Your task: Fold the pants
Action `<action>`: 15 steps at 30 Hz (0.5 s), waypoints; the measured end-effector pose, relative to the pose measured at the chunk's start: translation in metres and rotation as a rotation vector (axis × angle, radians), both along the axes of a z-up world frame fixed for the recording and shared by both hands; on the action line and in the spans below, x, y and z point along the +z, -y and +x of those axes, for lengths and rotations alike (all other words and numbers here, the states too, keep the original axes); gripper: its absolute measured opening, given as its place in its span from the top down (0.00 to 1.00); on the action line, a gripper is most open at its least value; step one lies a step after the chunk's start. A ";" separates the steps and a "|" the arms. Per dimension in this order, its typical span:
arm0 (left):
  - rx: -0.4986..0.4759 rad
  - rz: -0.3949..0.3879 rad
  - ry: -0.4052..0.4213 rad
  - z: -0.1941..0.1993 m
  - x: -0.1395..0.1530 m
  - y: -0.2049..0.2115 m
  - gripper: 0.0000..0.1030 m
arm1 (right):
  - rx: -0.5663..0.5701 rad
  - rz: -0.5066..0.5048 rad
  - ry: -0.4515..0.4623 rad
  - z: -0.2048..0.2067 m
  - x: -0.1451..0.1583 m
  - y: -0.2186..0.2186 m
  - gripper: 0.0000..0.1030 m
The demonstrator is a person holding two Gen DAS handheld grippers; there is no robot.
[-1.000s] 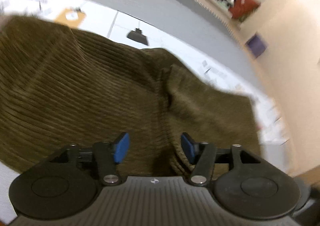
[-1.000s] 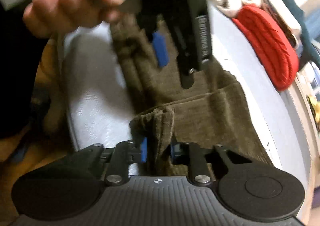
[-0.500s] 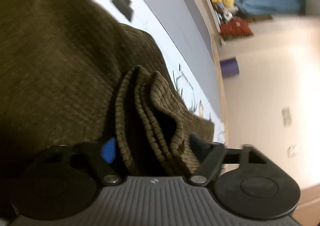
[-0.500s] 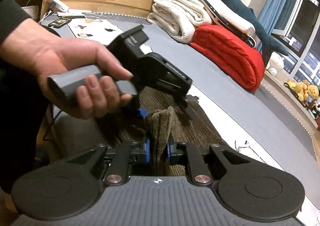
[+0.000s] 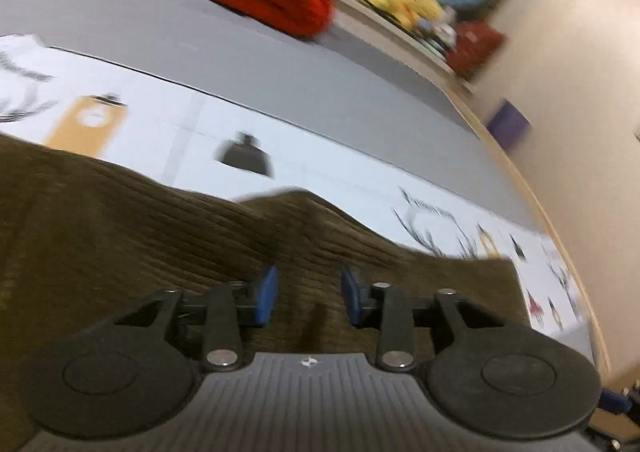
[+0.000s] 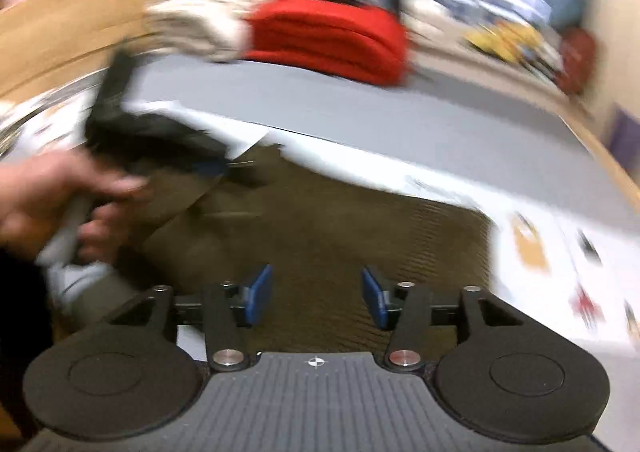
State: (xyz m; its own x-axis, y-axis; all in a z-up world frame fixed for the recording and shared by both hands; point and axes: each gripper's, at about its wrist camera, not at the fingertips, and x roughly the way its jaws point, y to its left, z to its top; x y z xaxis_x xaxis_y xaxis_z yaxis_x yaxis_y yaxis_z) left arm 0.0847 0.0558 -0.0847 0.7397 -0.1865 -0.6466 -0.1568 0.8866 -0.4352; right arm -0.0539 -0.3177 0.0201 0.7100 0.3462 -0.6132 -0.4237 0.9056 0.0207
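Pants (image 5: 132, 236) brown corduroy, spread on the bed (image 5: 280, 63), long axis running left-right across both views | red blanket (image 6: 324, 37) folded far behind | right view alone shows hand (image 6: 48, 195) gripping the left tool | right gripper (image 6: 317, 298) just opening, jaws wide, empty | left gripper (image 5: 308, 296) just closing, partly apart, pads off the cloth
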 end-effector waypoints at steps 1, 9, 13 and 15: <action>0.015 -0.008 0.016 -0.001 0.005 -0.003 0.53 | -0.082 -0.003 -0.033 0.007 -0.004 0.009 0.40; -0.311 0.009 0.055 -0.033 0.022 0.039 0.53 | -0.484 0.112 -0.436 0.060 -0.061 0.072 0.38; -0.455 0.218 -0.161 -0.035 -0.019 0.070 0.67 | -0.515 0.175 -0.488 0.070 -0.069 0.078 0.35; -0.477 0.298 -0.110 -0.043 -0.021 0.080 0.65 | -0.515 0.178 -0.495 0.072 -0.071 0.077 0.35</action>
